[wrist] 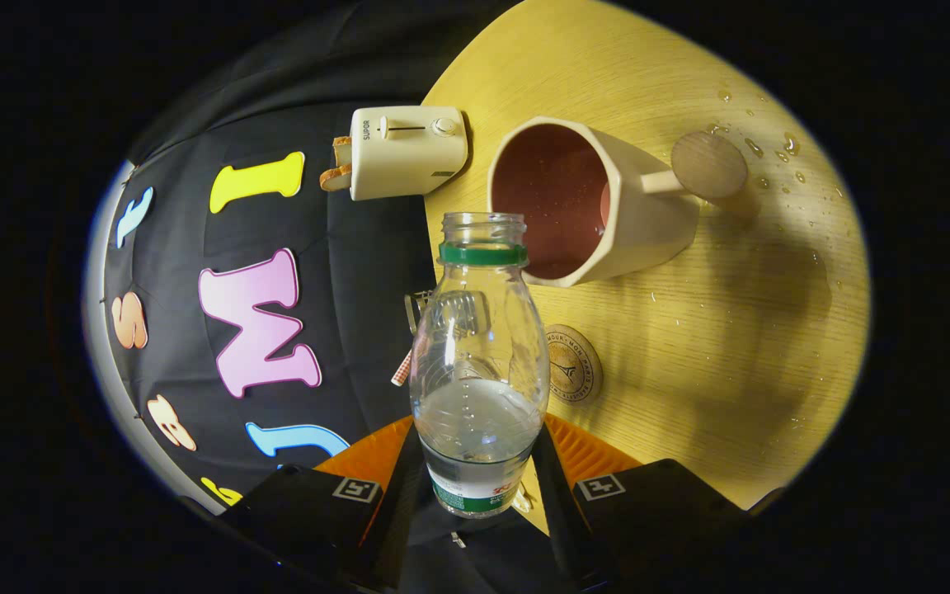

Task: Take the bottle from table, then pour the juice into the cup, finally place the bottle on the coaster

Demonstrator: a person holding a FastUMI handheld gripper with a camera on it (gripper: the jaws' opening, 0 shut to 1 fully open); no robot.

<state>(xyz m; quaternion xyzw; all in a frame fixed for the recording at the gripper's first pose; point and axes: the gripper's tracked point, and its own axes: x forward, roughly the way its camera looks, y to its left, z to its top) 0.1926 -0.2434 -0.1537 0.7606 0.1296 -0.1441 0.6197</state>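
My gripper (477,470) is shut on a clear plastic bottle (479,363) with a green neck ring and no cap. Both fingers press on its lower body. The view is rolled, so the wooden table (731,346) stands on edge, and the bottle's open mouth points toward the rim of a cream faceted cup (599,202) with a dark red inside. Clear liquid lies in the lower part of the bottle. A round cork coaster (574,363) with a printed emblem lies on the table just behind the bottle, between the fingers and the cup.
A cream toaster (405,151) with toast in its slot stands at the table's edge beyond the cup. A round wooden disc (708,165) sits by the cup's handle. Water drops are scattered over the tabletop near the disc.
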